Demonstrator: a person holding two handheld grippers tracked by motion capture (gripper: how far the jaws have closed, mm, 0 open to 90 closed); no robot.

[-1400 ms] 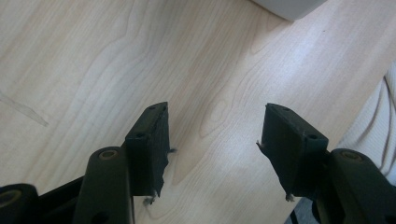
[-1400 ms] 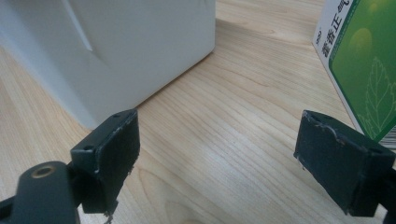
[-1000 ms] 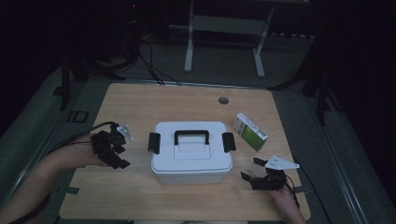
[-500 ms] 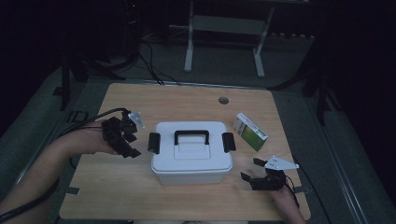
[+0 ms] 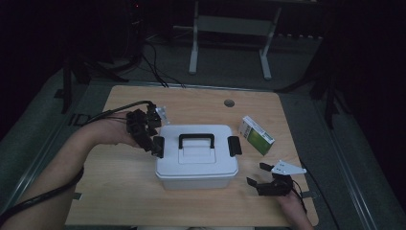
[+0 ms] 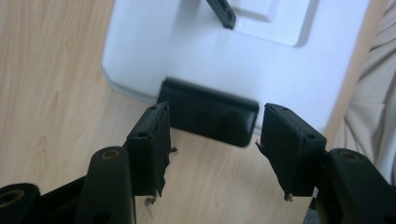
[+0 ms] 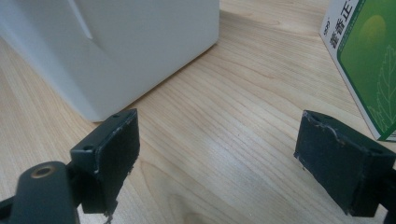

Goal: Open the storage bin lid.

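Observation:
A white lidded box [image 5: 196,155] with a black handle [image 5: 196,140] and a black latch on each side stands mid-table. My left gripper [image 5: 154,143] hangs at the box's left latch. In the left gripper view that latch [image 6: 208,116] lies just beyond the open left gripper [image 6: 212,144], and neither pad presses it. My right gripper [image 5: 255,174] rests open near the box's front right corner. In the right gripper view, bare wood shows between the jaws of the right gripper [image 7: 217,154], with the box [image 7: 116,46] to one side and a green-and-white carton [image 7: 369,60] to the other.
The carton [image 5: 257,135] lies flat right of the box. A small round hole [image 5: 229,103] sits in the wooden table [image 5: 119,191] near its far edge. A white stand [image 5: 230,28] and cables are on the floor behind. Pale cloth [image 6: 373,93] shows past the box.
My left gripper has travelled right and away from me, rising a little, from the open table to the box's left latch. The right gripper, box and carton have not moved.

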